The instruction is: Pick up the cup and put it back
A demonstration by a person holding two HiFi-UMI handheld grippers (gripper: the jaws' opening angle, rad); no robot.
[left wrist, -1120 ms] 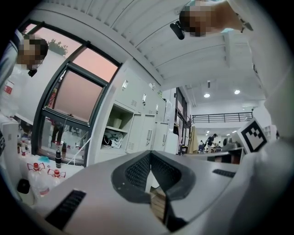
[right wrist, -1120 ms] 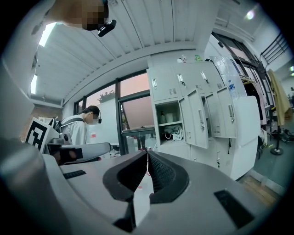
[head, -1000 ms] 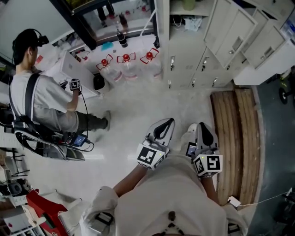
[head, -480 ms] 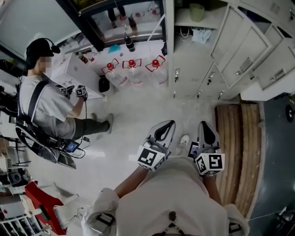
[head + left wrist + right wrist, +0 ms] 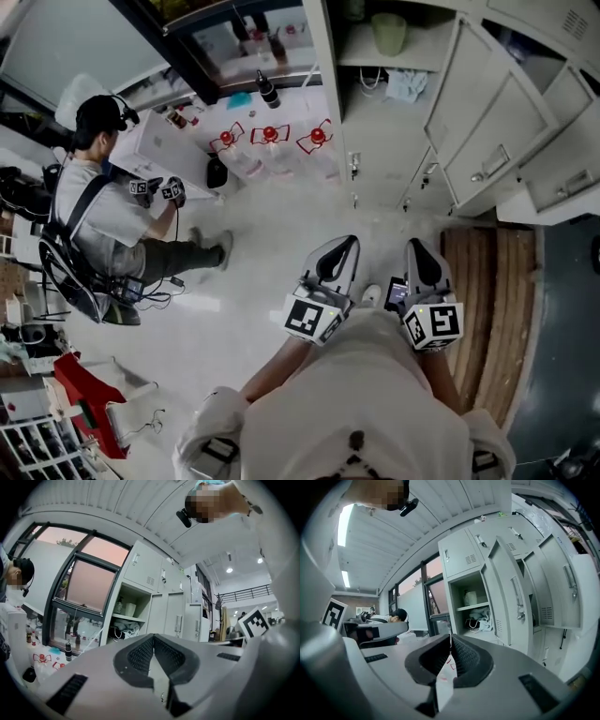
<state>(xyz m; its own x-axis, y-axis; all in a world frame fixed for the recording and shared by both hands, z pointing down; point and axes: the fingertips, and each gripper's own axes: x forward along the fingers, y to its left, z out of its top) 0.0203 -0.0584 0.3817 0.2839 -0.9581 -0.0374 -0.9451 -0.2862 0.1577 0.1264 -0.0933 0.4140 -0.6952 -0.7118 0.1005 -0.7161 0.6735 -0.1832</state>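
Observation:
A pale green cup (image 5: 387,33) stands on the upper shelf of an open locker compartment at the top of the head view. It also shows as a small pale cup (image 5: 130,609) in the left gripper view and as the cup (image 5: 471,597) in the right gripper view. My left gripper (image 5: 344,244) and right gripper (image 5: 418,247) are held side by side close to my body, well short of the lockers, pointing level towards them. Both are shut with nothing between the pads, as the left gripper (image 5: 153,637) and right gripper (image 5: 450,637) show in their own views.
Grey lockers (image 5: 487,141) stand ahead with several doors swung open; crumpled cloth (image 5: 405,84) lies on the shelf below the cup. Water bottles with red caps (image 5: 270,141) stand on the floor. Another person (image 5: 103,216) sits at the left. A wooden slatted platform (image 5: 487,309) lies at the right.
The lockers and cup have come nearer and the floor has slid down the head view as I moved forward. Both grippers keep their places before my body and stay shut.

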